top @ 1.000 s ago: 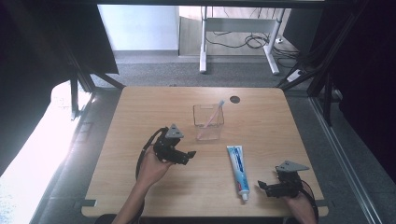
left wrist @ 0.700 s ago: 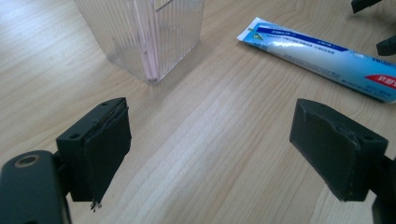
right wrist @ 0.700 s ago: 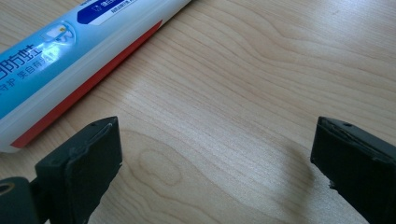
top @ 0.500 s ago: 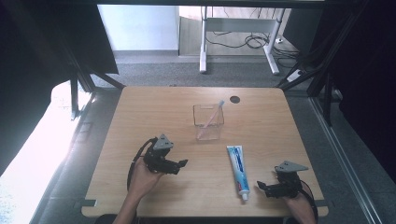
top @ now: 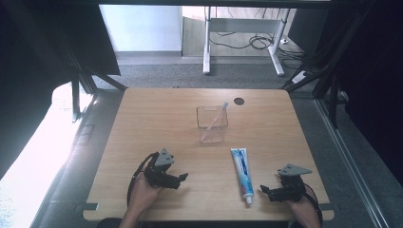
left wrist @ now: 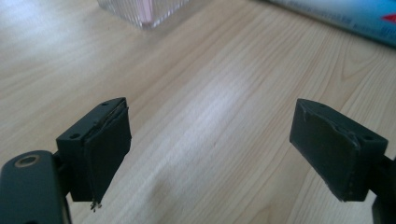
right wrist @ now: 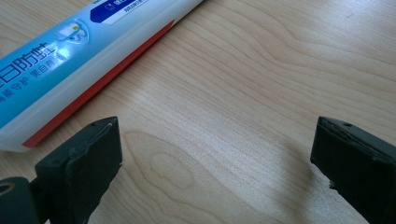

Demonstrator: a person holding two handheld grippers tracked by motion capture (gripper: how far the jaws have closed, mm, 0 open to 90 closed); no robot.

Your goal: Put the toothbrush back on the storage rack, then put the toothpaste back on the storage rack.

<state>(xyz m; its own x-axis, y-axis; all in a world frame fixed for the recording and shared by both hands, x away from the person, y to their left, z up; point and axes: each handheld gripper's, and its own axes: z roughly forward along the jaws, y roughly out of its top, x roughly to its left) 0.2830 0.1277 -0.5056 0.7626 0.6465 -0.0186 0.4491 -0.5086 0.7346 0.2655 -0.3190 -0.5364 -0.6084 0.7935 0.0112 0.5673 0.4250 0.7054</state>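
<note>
A clear plastic cup stands at the middle of the wooden table with a pink toothbrush leaning in it. A blue and white toothpaste tube lies flat to the cup's front right. My left gripper rests low at the front left, open and empty, pointing right; its own view shows the cup's base far ahead and the tube at the top right. My right gripper sits open at the front right, just right of the tube's cap end. The tube lies beside its left jaw.
A dark round hole marks the table's far side. The table's front edge runs just behind both hands. Beyond the table are grey floor, a white desk frame and cables.
My left gripper has drawn back toward the front left edge, away from the cup. The right gripper, the tube and the cup have stayed put.
</note>
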